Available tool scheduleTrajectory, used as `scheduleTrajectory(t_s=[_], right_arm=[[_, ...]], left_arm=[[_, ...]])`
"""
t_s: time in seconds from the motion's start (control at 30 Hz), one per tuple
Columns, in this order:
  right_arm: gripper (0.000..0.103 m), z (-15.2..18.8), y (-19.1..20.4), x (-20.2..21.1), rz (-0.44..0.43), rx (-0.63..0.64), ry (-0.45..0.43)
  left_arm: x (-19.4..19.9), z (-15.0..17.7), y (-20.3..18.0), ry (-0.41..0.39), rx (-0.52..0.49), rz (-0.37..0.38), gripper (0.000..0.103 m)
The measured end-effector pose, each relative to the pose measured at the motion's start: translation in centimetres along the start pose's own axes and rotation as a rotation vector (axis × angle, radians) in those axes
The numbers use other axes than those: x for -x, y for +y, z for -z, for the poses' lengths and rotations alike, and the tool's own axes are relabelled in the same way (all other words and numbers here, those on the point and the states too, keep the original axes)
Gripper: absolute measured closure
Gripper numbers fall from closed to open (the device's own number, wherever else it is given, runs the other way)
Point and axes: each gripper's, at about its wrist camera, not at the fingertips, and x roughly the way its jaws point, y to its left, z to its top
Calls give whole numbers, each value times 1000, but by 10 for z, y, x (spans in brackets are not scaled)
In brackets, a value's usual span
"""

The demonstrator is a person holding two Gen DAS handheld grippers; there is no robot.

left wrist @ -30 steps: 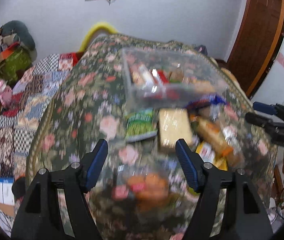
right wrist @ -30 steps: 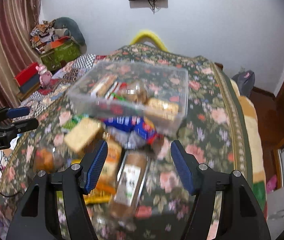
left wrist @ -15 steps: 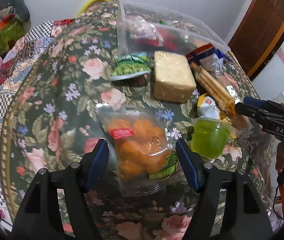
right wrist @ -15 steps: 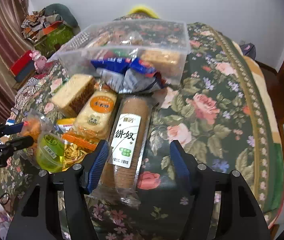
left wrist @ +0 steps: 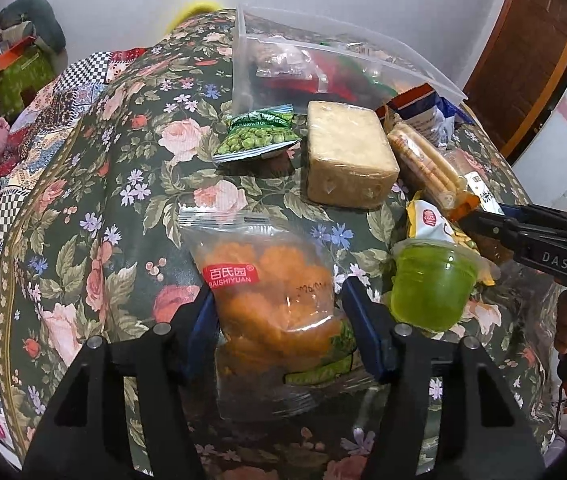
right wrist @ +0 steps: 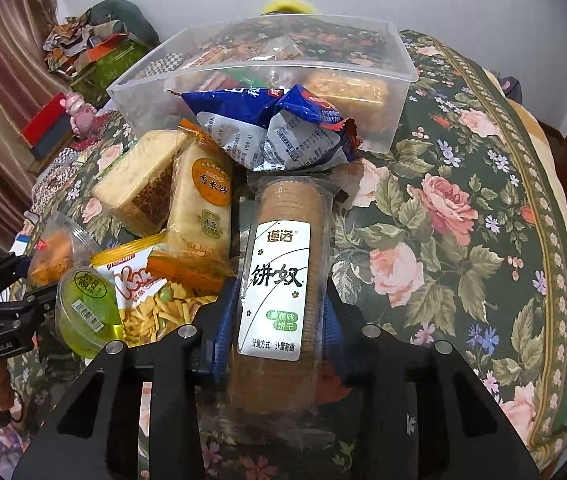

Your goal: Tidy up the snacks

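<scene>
both wrist cams sit low and close over the floral worktop [left wrist: 95, 184], left one looking in toward 1 o'clock, right one toward 11, and they share the green jelly cup [left wrist: 429, 286] [right wrist: 85, 312] and clear bin [left wrist: 243, 64] [right wrist: 399, 92]

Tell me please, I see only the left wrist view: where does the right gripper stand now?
Observer: The right gripper straddles the long biscuit pack, one blue pad on each side.
Operator: Does it squeeze the pack?
Observer: I cannot tell; the pads sit very near the wrapper, but the contact itself is hidden.
Operator: What lies in the right end of the clear box?
Observer: A golden-brown cake pack lies inside the clear box, against its near wall.
</scene>
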Motion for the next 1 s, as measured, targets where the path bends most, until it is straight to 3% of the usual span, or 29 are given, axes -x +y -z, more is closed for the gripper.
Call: scheduleTrajectory(t_s=[0.47, 1.0], right_arm=[[69, 0, -7, 42, -26, -11, -89], [69, -65, -18, 85, -10, -15, -294]], left_arm=[[49, -30, -10, -118, -2, 27, 45], [71, -114, -33, -267, -40, 42, 44]])
